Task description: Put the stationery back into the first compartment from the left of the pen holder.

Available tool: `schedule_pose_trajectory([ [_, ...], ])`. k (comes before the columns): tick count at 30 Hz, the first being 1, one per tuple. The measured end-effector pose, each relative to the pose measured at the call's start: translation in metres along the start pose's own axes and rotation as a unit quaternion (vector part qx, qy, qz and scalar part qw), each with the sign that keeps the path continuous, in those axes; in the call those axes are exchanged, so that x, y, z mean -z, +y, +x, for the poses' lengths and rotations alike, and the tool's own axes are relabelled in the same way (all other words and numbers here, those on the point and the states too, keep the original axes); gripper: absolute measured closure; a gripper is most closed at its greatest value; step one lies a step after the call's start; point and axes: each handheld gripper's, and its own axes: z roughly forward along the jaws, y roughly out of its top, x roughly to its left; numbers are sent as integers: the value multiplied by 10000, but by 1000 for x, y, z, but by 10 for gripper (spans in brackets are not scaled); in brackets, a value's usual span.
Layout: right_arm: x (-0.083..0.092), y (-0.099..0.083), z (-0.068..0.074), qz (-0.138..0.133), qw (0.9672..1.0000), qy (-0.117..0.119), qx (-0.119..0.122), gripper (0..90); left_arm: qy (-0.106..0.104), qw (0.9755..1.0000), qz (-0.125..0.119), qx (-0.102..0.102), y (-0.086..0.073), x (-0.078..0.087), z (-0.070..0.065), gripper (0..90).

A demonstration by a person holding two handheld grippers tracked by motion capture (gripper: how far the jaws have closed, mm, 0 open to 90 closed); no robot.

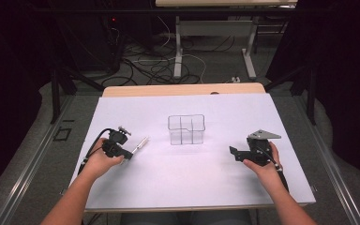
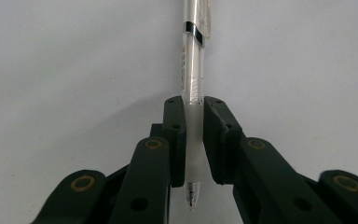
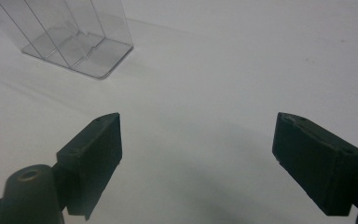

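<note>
**Left claw clamped on pen, right claw wide**

Left claw closed on a clear pen, pads pressing the frosted grip from both sides, writing tip poking out toward the camera below the pads, clip end reaching away over the white surface. Right claw spread wide, nothing between the pads, just bare white sheet beneath.

From largest down: bench under a white sheet, wooden edge showing along the far side. Clear divided container upright near the middle of the sheet, compartments open at the top, well apart from both claws. Left claw at the left of the sheet, low to the surface, pen slanting out toward the container. Right claw at the right, pointing inward, grey plate on top.
</note>
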Motion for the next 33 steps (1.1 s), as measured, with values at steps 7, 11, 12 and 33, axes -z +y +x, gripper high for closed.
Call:
schedule_pose_trajectory([
  [7, 0, 1, 2, -4, 10000, -26, 94, 155, -398, 9987, -101, 288, -4, 8, -5, 800],
  [11, 0, 1, 4, 23, 9999, 18, 143, 155, -701, 9966, -203, 391, -5, 13, -8, 800],
  [12, 0, 1, 4, 26, 9999, 30, 141, 155, -747, 9960, -242, 418, -5, 14, -10, 800],
  [33, 4, 12, 24, -65, 9975, 220, 667, 96, -1350, 9892, -566, -2, -3, 37, -42, 800],
])
